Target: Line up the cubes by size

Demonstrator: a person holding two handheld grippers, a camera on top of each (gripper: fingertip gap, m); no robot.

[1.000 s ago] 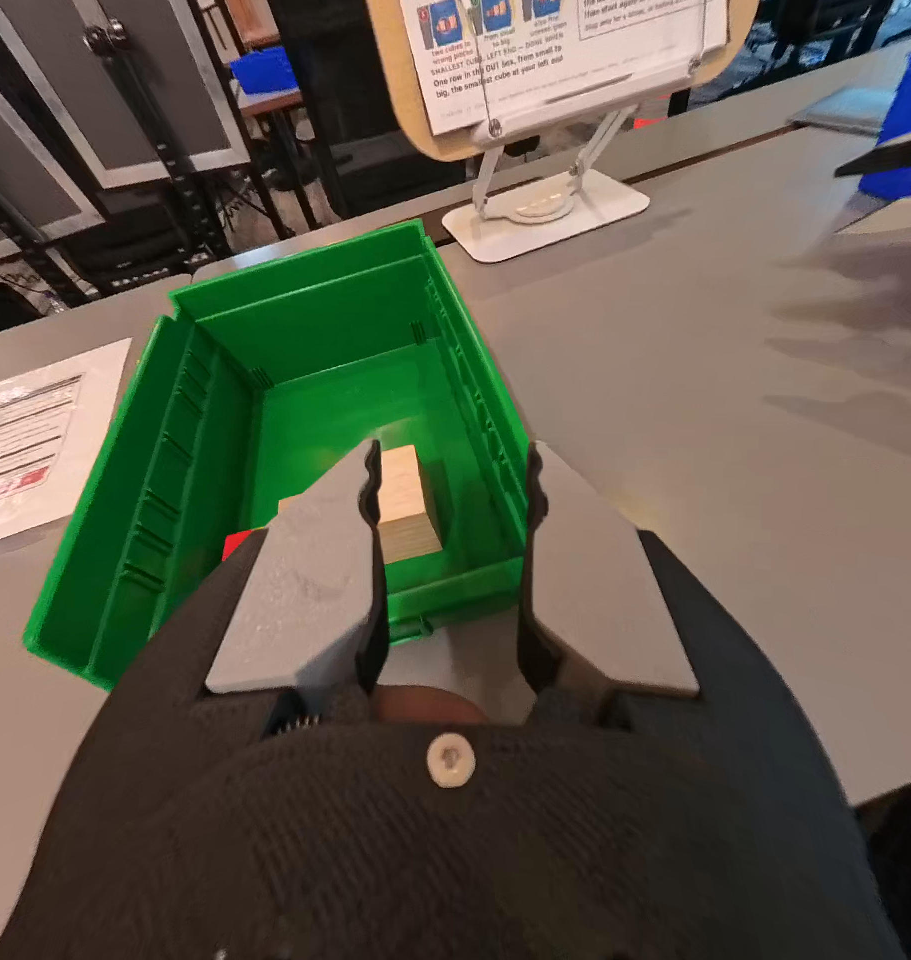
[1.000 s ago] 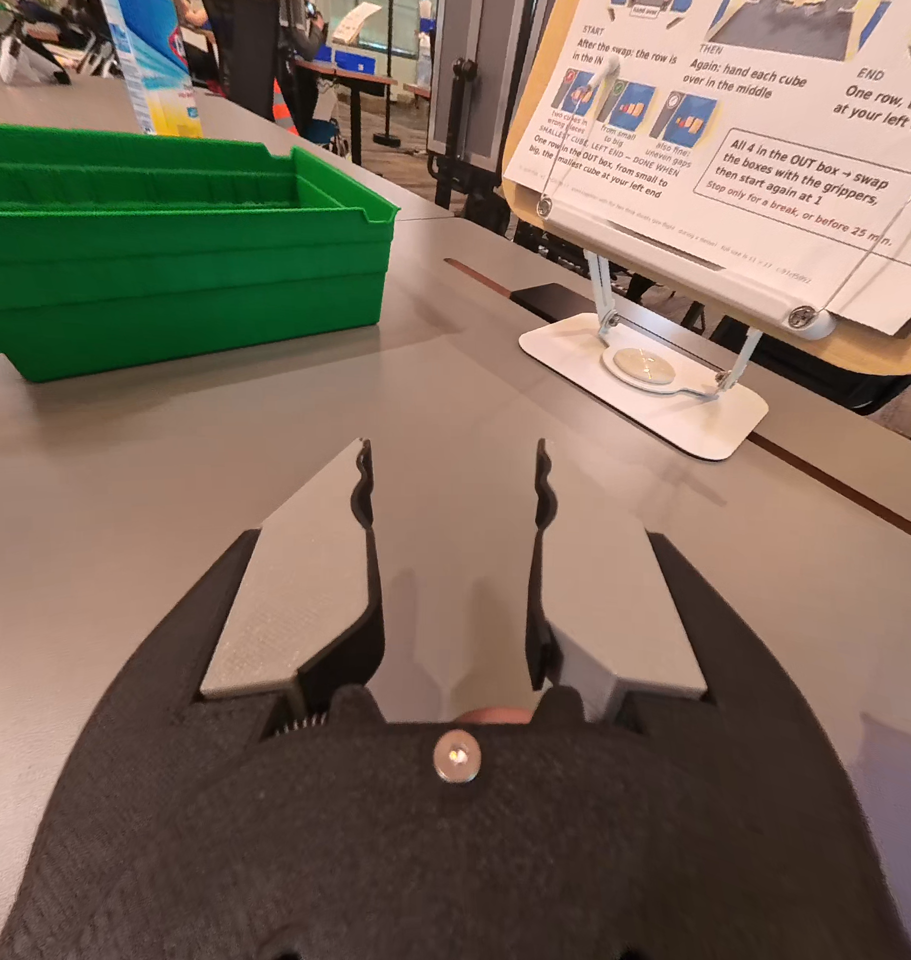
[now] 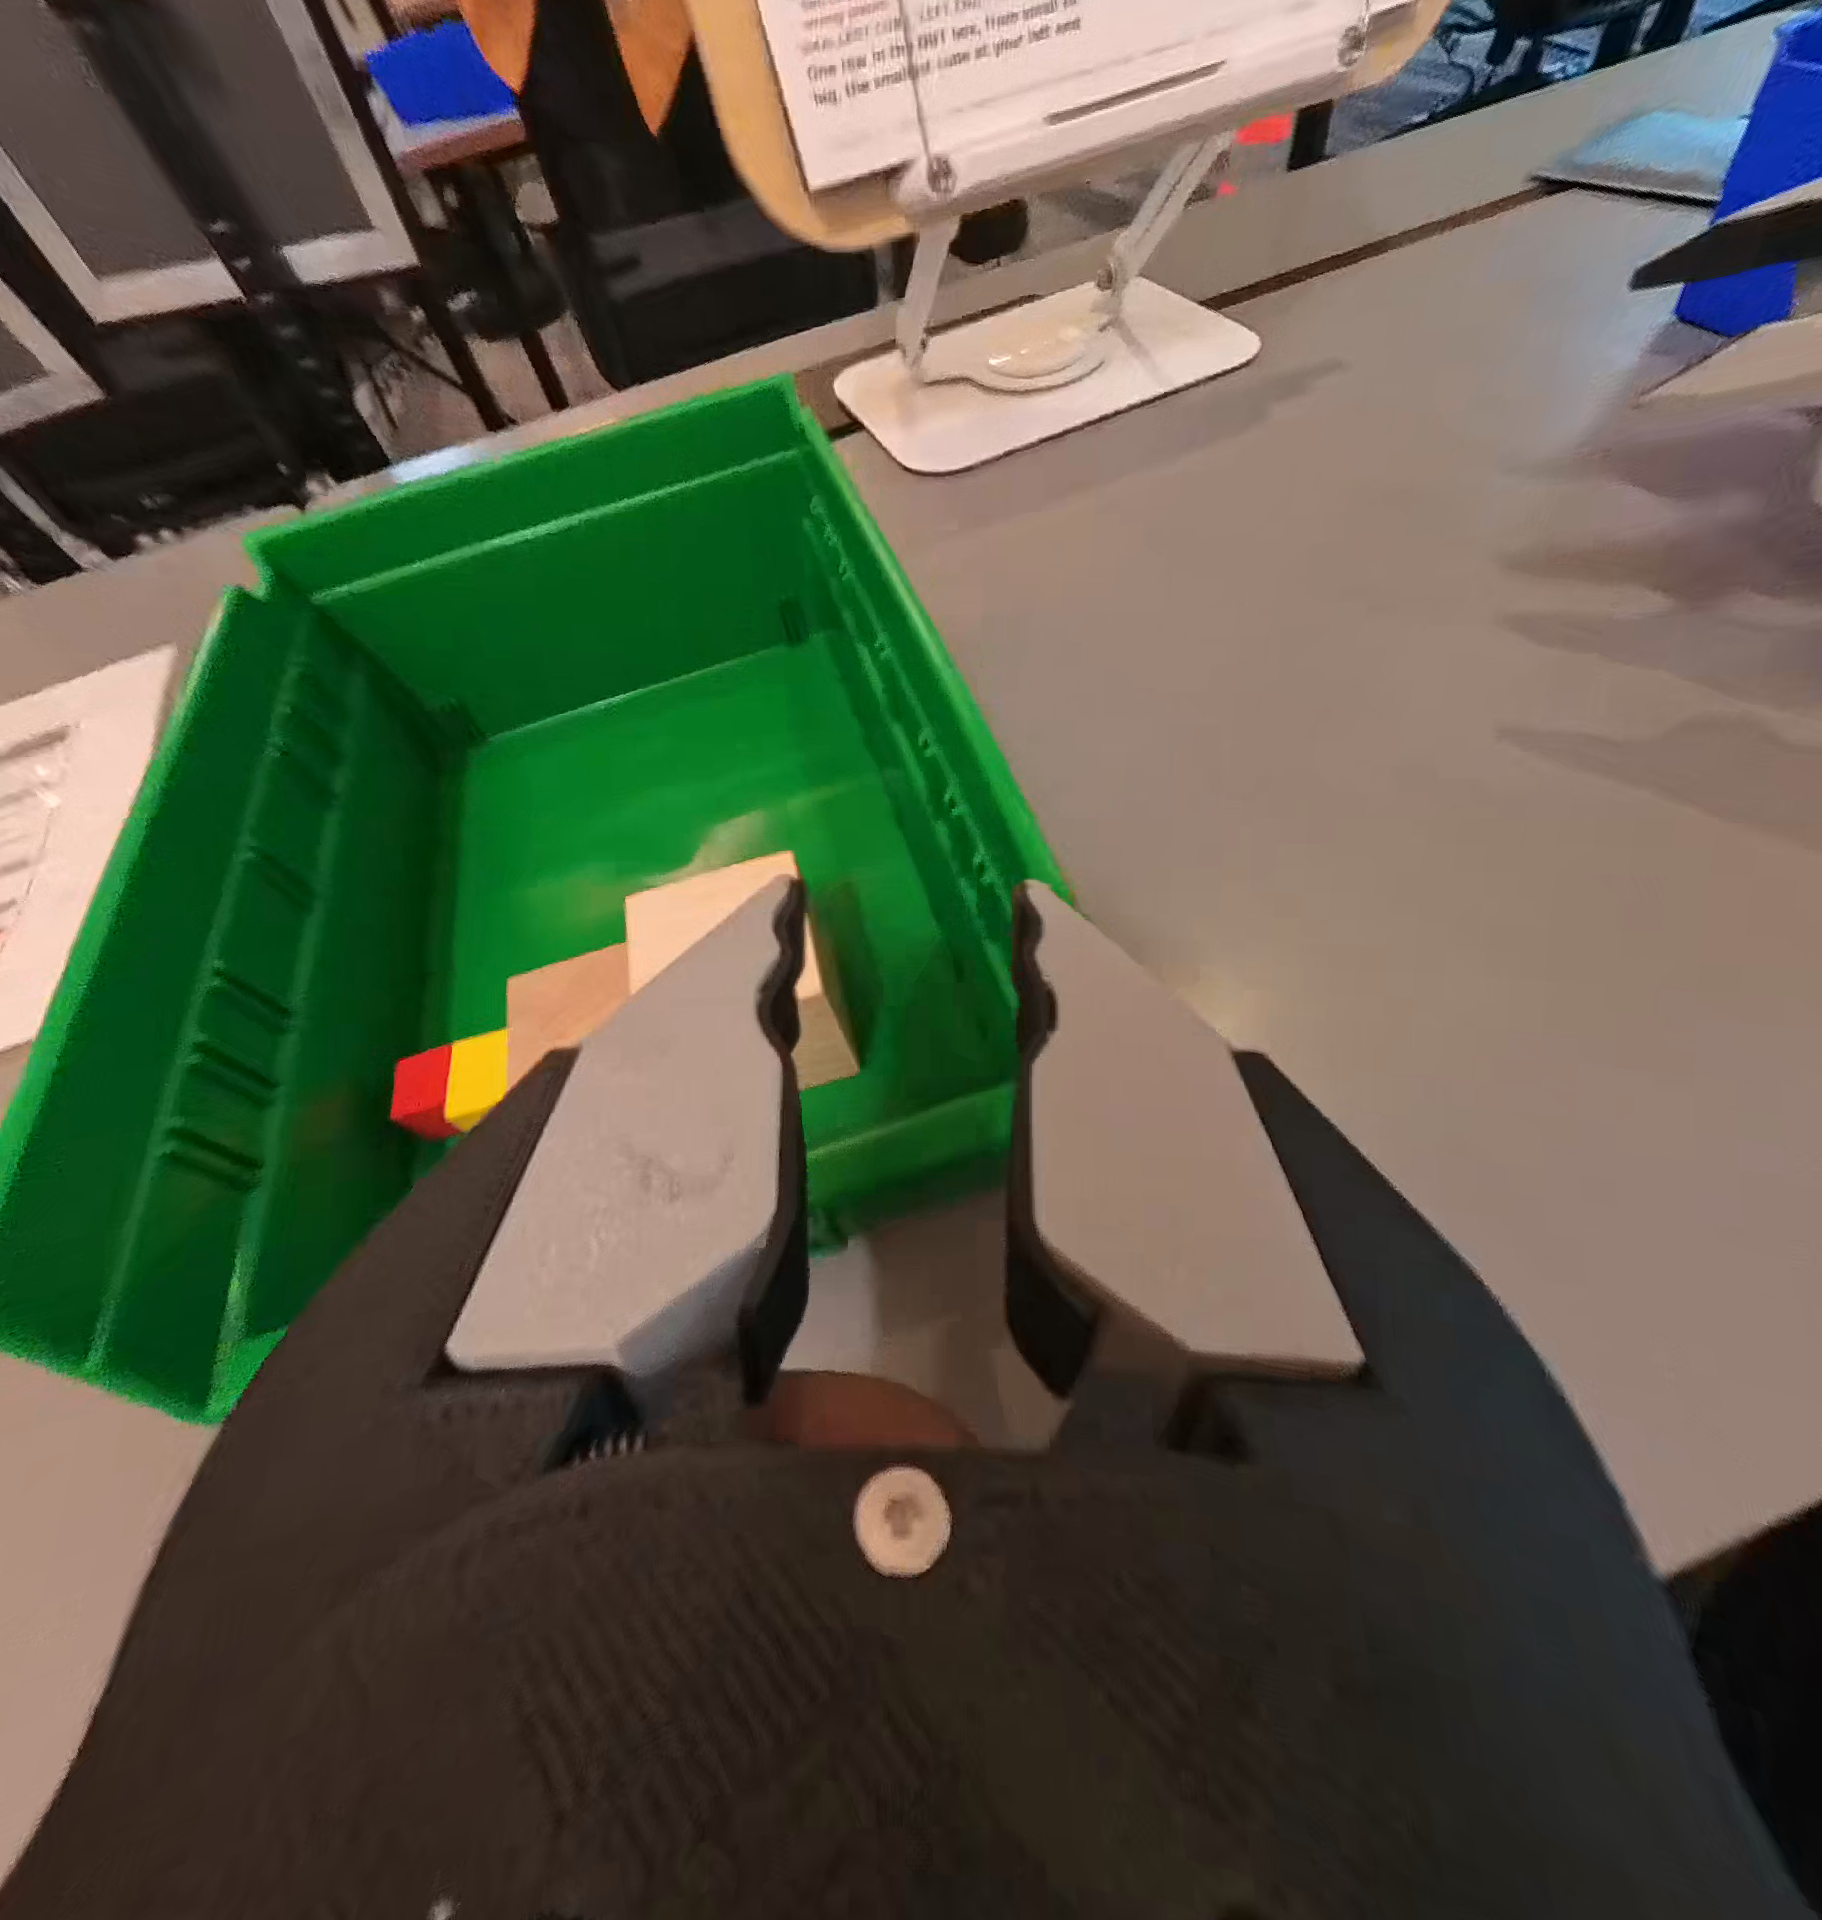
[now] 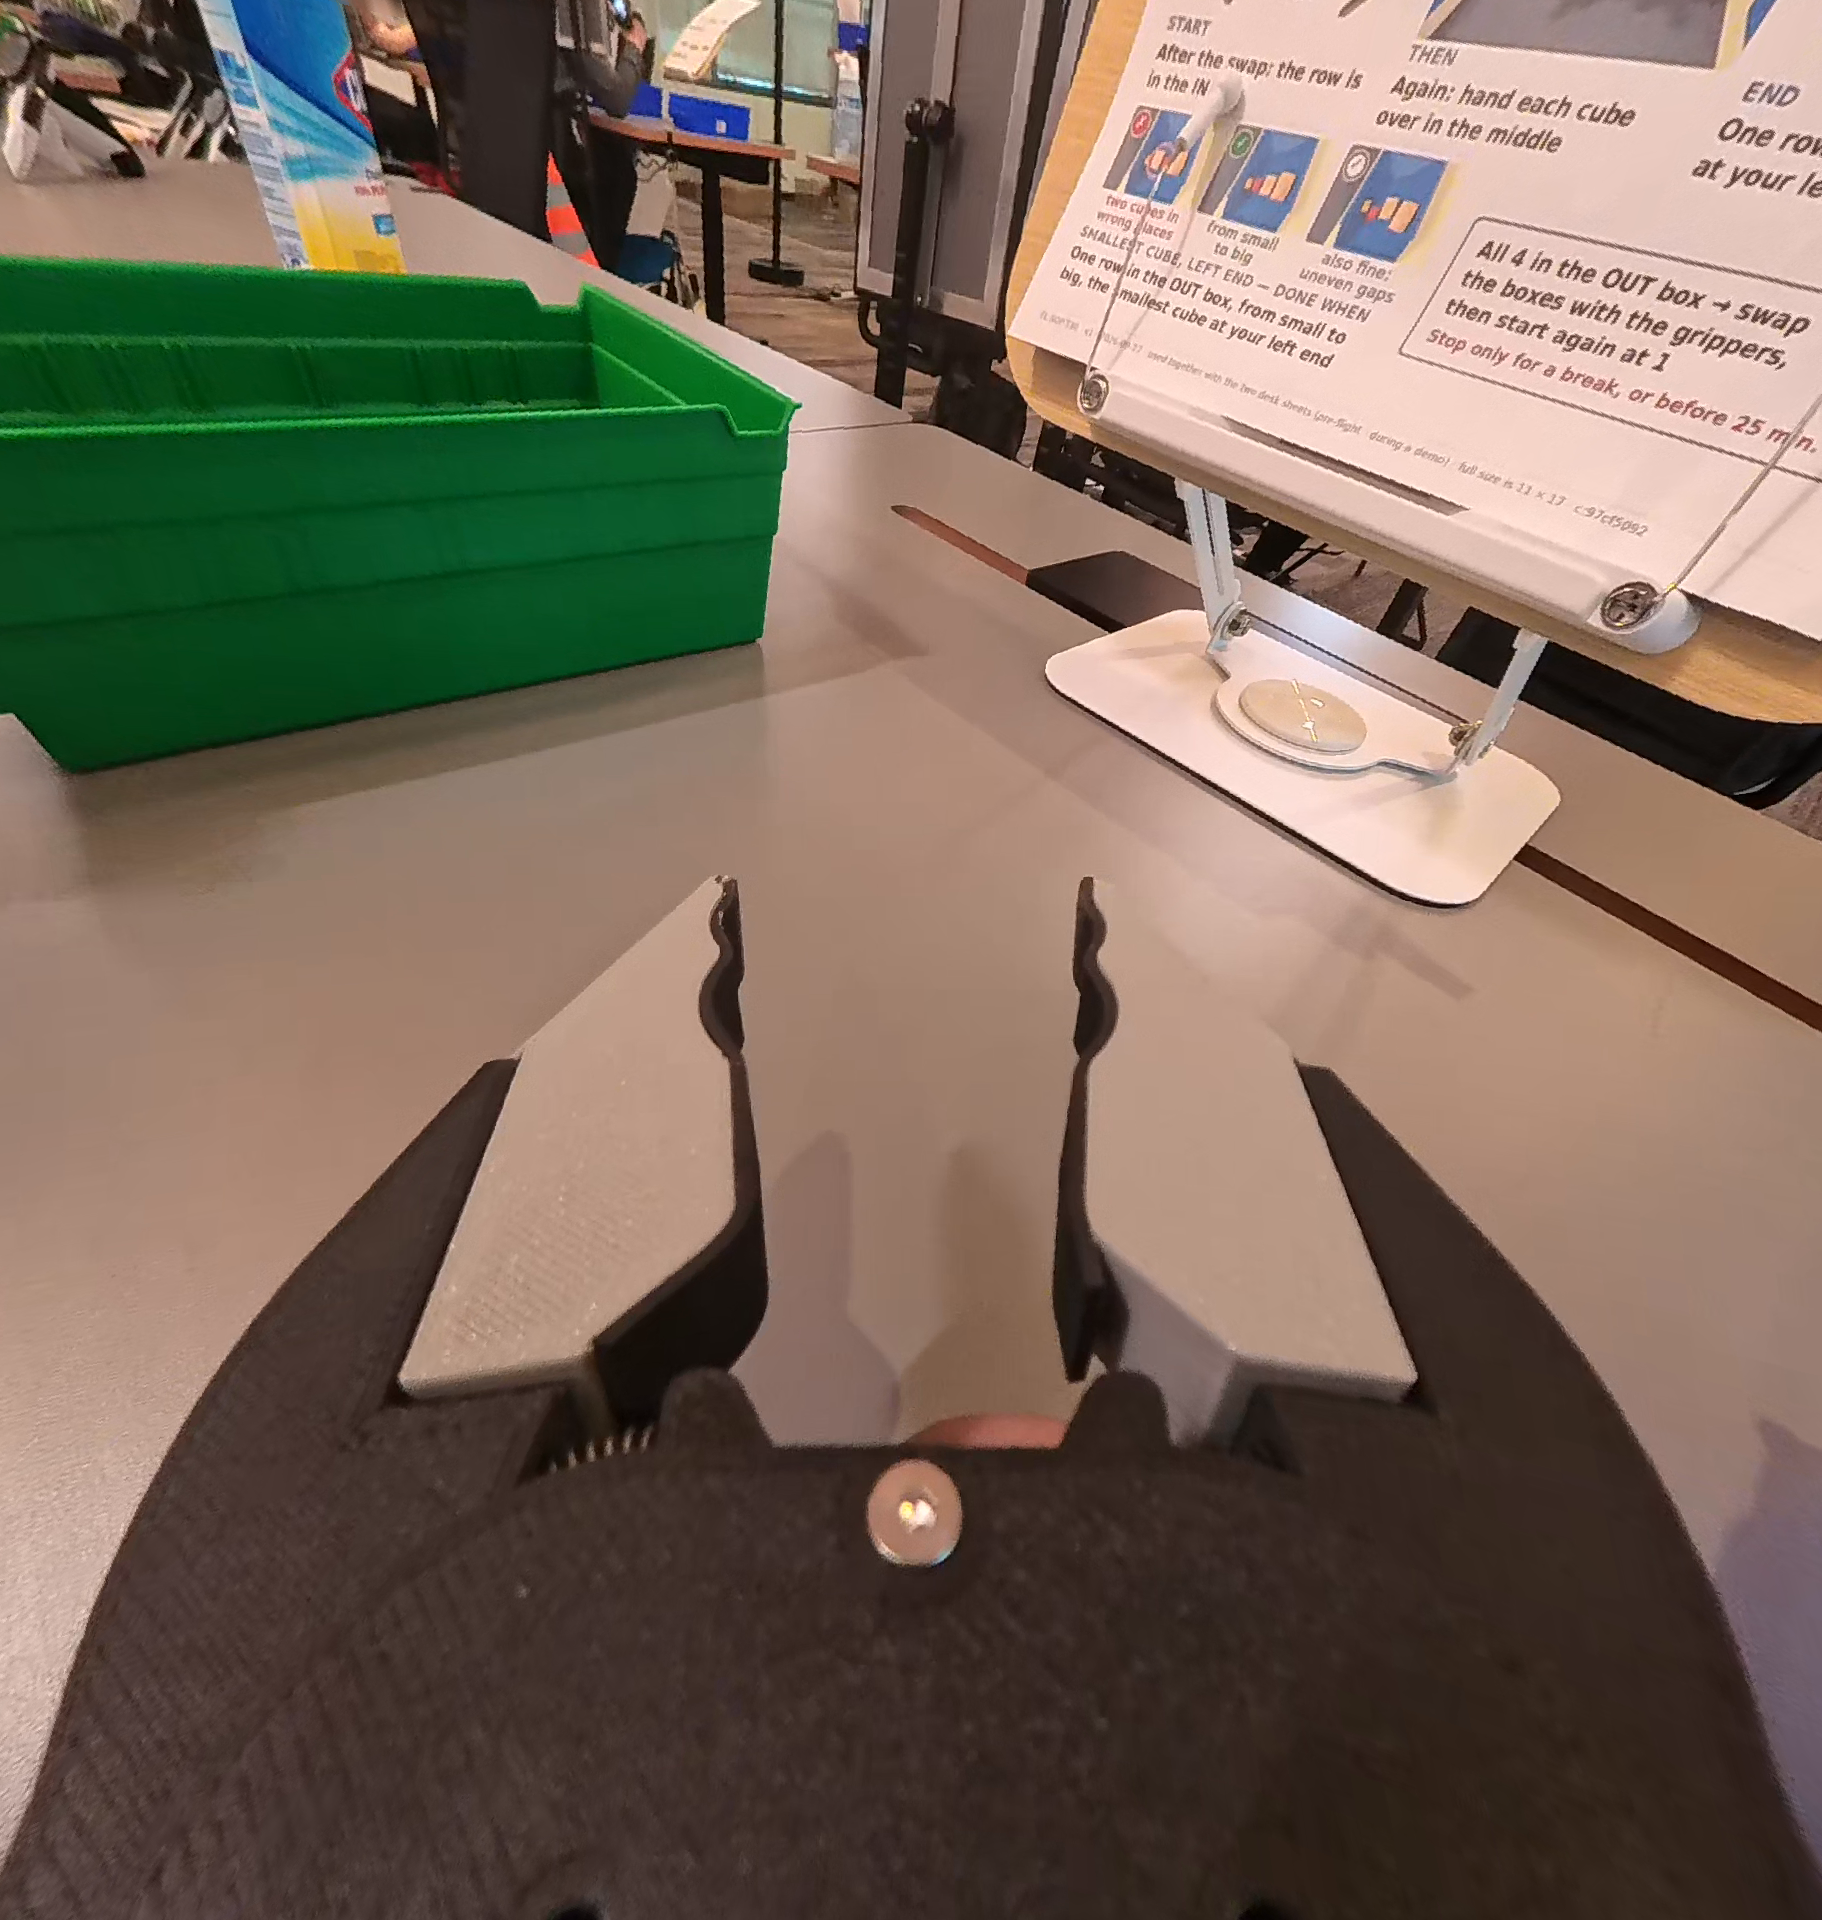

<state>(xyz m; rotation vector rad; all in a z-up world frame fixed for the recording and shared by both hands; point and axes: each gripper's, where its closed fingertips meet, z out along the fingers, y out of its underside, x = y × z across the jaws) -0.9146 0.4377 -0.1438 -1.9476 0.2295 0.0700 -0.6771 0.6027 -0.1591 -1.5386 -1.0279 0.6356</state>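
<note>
The left gripper (image 3: 902,904) is held above the near right corner of a green bin (image 3: 294,935), its jaws parted by a moderate gap with nothing between them. One grey finger (image 3: 668,1122) is seen over the bin's inside, covering part of the cubes; the other finger (image 3: 1125,1122) is seen over the bin's right wall and the grey table (image 3: 1406,935) beyond it. Inside the bin, along the near wall, four cubes are found in a touching row: a small red cube (image 3: 421,1081) at the left end, a yellow cube (image 3: 479,1070) beside it, a medium wooden cube (image 3: 564,1003) next, and a large wooden cube (image 3: 709,909) at the right end, partly hidden behind the finger. A white printed sheet (image 3: 24,852) is laid on the table left of the bin. Beyond the bin a white stand (image 3: 1052,364) carrying an instruction board (image 3: 1042,94) is placed. At the far right a blue box (image 3: 1790,208) is seen, with the blurred edge of the other gripper in front of it.

The right gripper (image 4: 907,904) is held low over bare table (image 4: 263,1039), its jaws spread fairly wide and empty. The green bin (image 4: 367,540) is seen well ahead to its left, the stand's base (image 4: 1302,769) ahead to its right
</note>
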